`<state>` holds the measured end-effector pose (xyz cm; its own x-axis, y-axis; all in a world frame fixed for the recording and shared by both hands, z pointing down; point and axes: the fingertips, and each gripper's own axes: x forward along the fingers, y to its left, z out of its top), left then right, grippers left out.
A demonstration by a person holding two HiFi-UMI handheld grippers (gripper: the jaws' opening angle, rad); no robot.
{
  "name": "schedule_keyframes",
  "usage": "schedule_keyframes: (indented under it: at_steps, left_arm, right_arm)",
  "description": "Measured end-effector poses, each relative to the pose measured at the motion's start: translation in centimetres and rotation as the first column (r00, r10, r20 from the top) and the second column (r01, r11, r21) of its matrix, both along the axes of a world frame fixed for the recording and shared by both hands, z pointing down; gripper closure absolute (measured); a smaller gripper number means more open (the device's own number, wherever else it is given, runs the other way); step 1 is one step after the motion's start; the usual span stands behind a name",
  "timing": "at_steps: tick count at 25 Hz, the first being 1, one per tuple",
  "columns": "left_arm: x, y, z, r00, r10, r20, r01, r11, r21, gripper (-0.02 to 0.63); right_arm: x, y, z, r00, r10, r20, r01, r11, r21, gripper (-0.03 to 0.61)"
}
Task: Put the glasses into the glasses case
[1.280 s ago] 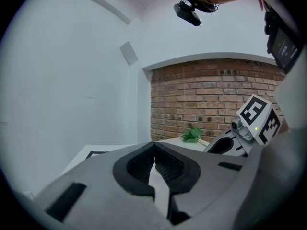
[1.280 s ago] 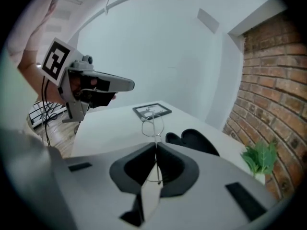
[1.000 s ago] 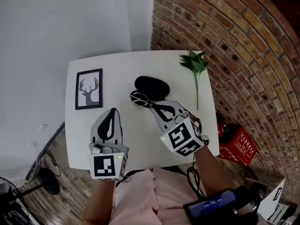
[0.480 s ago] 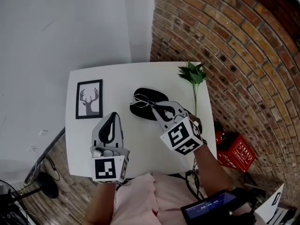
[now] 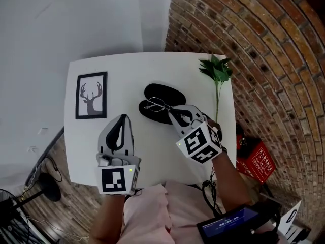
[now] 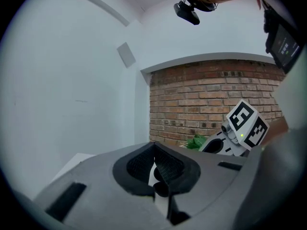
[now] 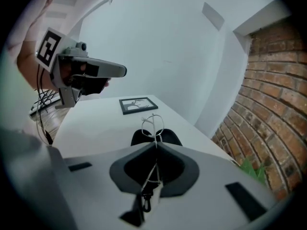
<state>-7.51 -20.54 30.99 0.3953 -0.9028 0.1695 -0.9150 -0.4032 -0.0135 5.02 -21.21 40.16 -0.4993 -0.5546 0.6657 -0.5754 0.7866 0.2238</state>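
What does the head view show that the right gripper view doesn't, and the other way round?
Only the head view: the red box on the floor beside the table, and the right gripper seen from outside. Only the right gripper view: the thin arm of the glasses pinched between that gripper's shut jaws. Both: the glasses, the black glasses case, the framed deer picture, the left gripper and the white table.
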Motion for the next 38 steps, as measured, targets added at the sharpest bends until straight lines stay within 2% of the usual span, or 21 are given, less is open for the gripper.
schedule_keyframes:
  at_steps: [10,19,28,38]
  left_arm:
    - [0.4,-0.4,3.7,0.999,-0.038,-0.009,0.036,0.993,-0.117,0.609]
    - [-0.7,-1.6,5.2,0.998,-0.059,0.036,0.064,0.989,-0.132,0.609]
    - [-1.0,-2.2,6.3,0.997,-0.066,0.030,0.070,0.985,-0.159,0.609]
    - [-1.1,-2.9,6.4,0.998,-0.054,0.015,0.056,0.988,-0.141,0.609]
  right_arm:
    - [-0.1,-0.3,4.3,0.999,-0.037,-0.007,0.037,0.996,-0.084,0.561]
    - [-0.8,-0.6,6.4,0.998,-0.057,0.006,0.057,0.988,-0.142,0.560]
    - [-1.4,-0.5,8.0,0.997,-0.076,0.004,0.075,0.980,-0.184,0.560]
    - [-1.6,-0.2,9.1,0.996,-0.086,0.010,0.086,0.966,-0.243,0.560]
